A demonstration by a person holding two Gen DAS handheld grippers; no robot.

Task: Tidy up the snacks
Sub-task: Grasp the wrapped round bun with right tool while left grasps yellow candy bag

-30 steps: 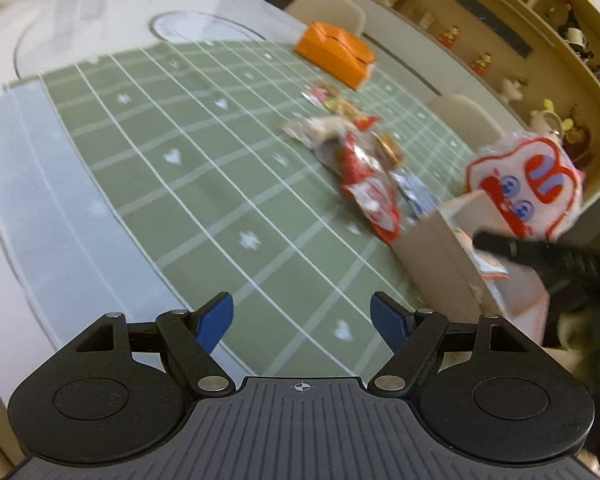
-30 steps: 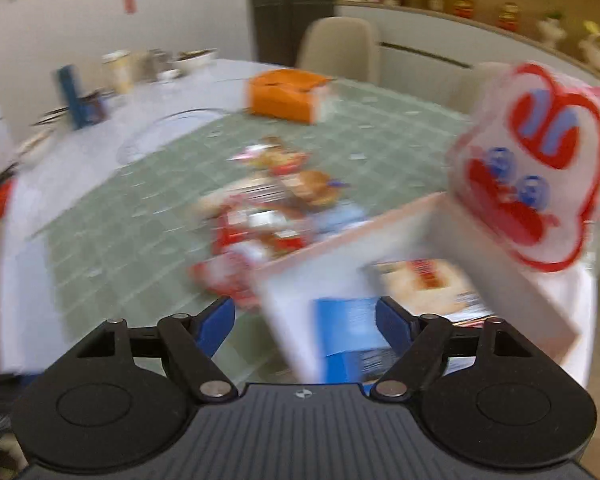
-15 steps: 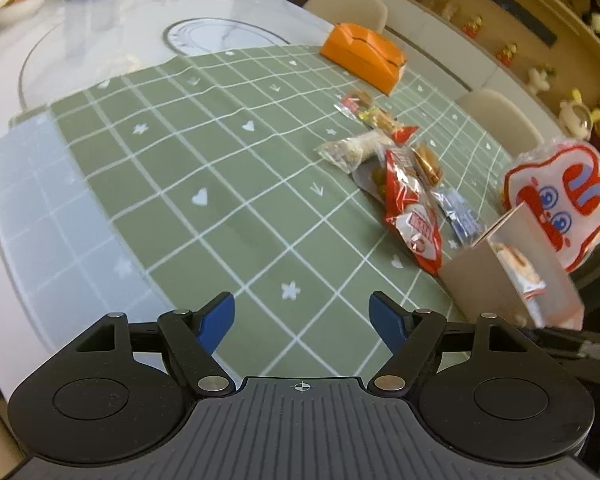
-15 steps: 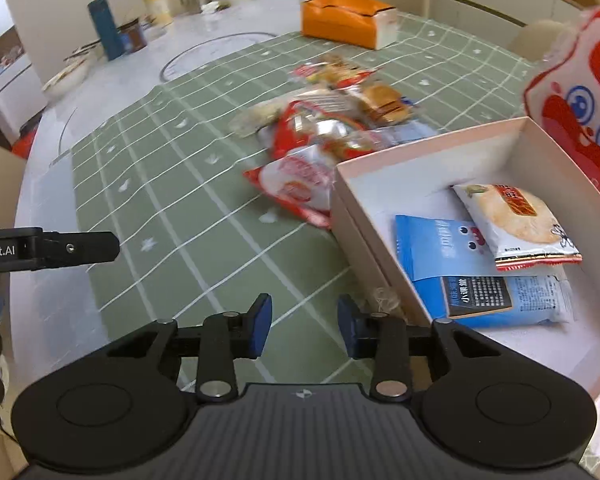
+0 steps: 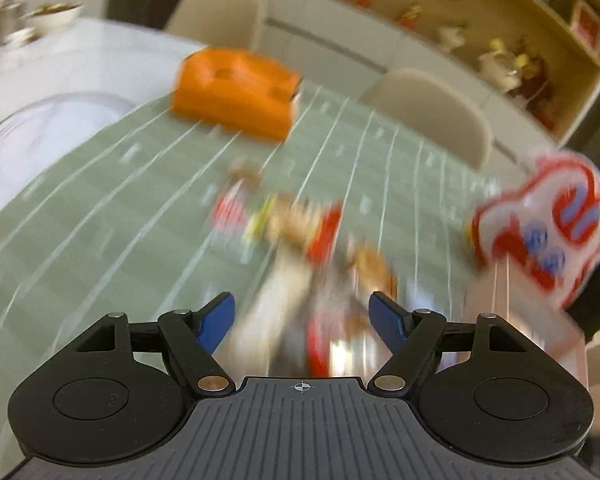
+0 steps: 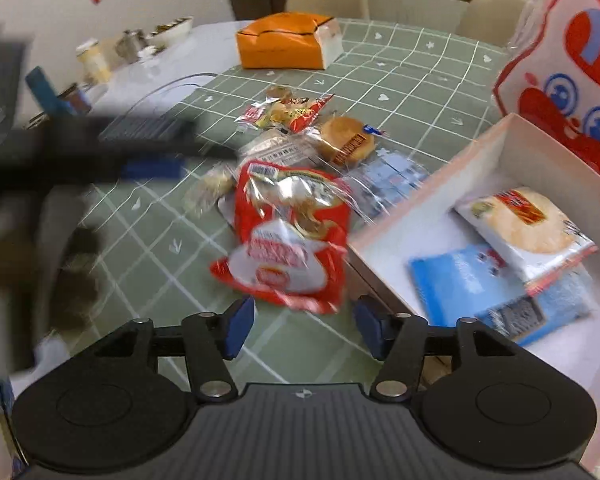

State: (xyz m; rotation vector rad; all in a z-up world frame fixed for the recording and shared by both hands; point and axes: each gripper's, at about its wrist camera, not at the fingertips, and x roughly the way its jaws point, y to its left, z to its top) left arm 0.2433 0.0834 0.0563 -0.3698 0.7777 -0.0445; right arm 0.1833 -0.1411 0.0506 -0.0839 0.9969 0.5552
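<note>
While sorting goes on: two packets lie inside the pink box [image 6: 452,168].
Left to do: a loose pile on the green cloth [image 6: 412,80], just beside the box.
Nearest snack: red crinkled bag [image 6: 288,236], shiny, flat.
Right gripper [image 6: 304,322]: jaws opening, nothing held.
Left gripper [image 5: 302,316]: jaws wide, nothing held.

- Snack pile [image 6: 296,184] on tabletop [image 6: 420,92], ahead of my right fingers [image 6: 236,326].
- Box [image 6: 480,160] right of pile, two packets [image 6: 520,248] inside.
- Tissue box [image 6: 288,46] behind pile.
</note>
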